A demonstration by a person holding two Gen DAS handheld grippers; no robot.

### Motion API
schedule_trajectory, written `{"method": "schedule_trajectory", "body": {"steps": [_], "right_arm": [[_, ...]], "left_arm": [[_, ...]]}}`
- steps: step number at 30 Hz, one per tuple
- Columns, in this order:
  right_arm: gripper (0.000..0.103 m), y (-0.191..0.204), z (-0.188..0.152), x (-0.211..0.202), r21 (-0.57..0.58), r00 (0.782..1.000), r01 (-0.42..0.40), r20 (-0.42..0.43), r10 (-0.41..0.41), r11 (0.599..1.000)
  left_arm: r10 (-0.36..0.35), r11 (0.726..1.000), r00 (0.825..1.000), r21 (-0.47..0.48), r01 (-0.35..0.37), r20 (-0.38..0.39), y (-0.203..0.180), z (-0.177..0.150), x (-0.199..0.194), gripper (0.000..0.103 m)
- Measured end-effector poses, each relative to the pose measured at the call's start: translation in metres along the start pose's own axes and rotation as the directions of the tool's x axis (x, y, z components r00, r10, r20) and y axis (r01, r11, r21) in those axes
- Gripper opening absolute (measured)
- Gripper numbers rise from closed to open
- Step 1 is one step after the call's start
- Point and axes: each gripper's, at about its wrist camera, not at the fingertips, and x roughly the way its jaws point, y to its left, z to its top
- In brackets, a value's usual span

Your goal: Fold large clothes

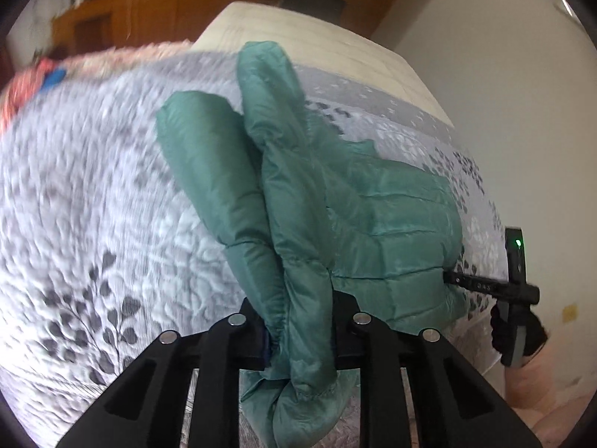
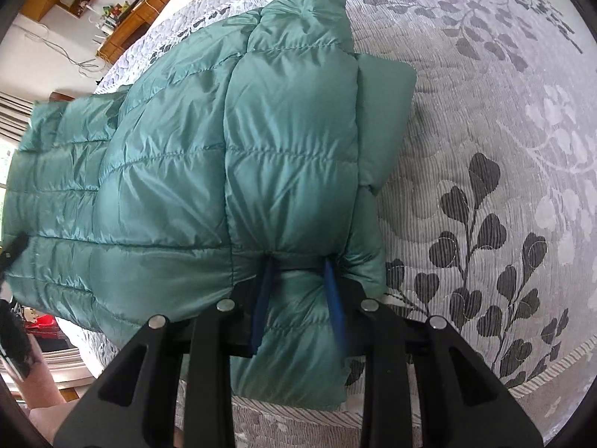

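A bed (image 2: 485,149) carries everything, covered by a white quilted bedspread (image 1: 93,205) printed with grey leaves. A green puffer jacket (image 2: 179,156) lies on it.

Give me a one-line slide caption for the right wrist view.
Right gripper shut on the hem of a green quilted down jacket spread on a leaf-patterned grey bedspread.

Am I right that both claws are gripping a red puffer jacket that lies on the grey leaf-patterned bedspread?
Not quite: the colour is wrong. The puffer jacket is green, not red, as the right wrist view shows plainly. The rest holds: the right claw pinches its padded edge, the left claw is closed on bunched fabric of it, and it lies on the grey leaf-patterned bedspread.
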Motion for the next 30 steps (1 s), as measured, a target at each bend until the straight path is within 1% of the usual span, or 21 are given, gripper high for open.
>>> {"method": "schedule_trajectory", "body": {"steps": [3,7,10,13,16,18,23,30], "right_arm": [[0.027,0.003,0.0,0.0,-0.005,1.0,0.009,0.0,-0.009,1.0],[0.027,0.005,-0.001,-0.001,-0.006,1.0,0.013,0.002,-0.013,1.0],[0.027,0.005,-0.001,-0.001,-0.001,1.0,0.01,0.004,-0.01,1.0],[0.027,0.004,-0.001,-0.002,-0.001,1.0,0.01,0.004,-0.01,1.0],[0.027,0.004,-0.001,-0.001,-0.001,1.0,0.009,0.004,-0.009,1.0],[0.027,0.004,-0.001,-0.002,-0.001,1.0,0.008,0.003,-0.008,1.0],[0.027,0.004,0.0,-0.001,0.001,1.0,0.008,-0.001,-0.008,1.0],[0.027,0.002,0.002,-0.001,0.002,1.0,0.006,-0.004,-0.006,1.0]], "left_arm": [[0.013,0.998,1.0,0.054,-0.013,-0.002,-0.023,0.009,-0.003,0.021],[-0.005,0.997,1.0,0.078,0.006,-0.007,-0.05,0.018,0.002,0.021],[-0.034,0.995,0.999,0.088,0.036,-0.016,-0.07,0.021,0.01,0.021],[-0.054,0.992,0.998,0.114,0.057,-0.032,-0.091,0.023,0.024,0.021],[-0.035,0.989,0.998,0.142,0.043,-0.053,-0.112,0.021,0.045,0.021],[-0.034,0.987,0.996,0.152,0.047,-0.083,-0.122,0.019,0.063,0.021],[-0.024,0.985,0.99,0.167,0.048,-0.139,-0.137,0.015,0.104,0.021],[-0.029,0.982,0.984,0.178,0.06,-0.175,-0.145,0.012,0.136,0.021]]}}
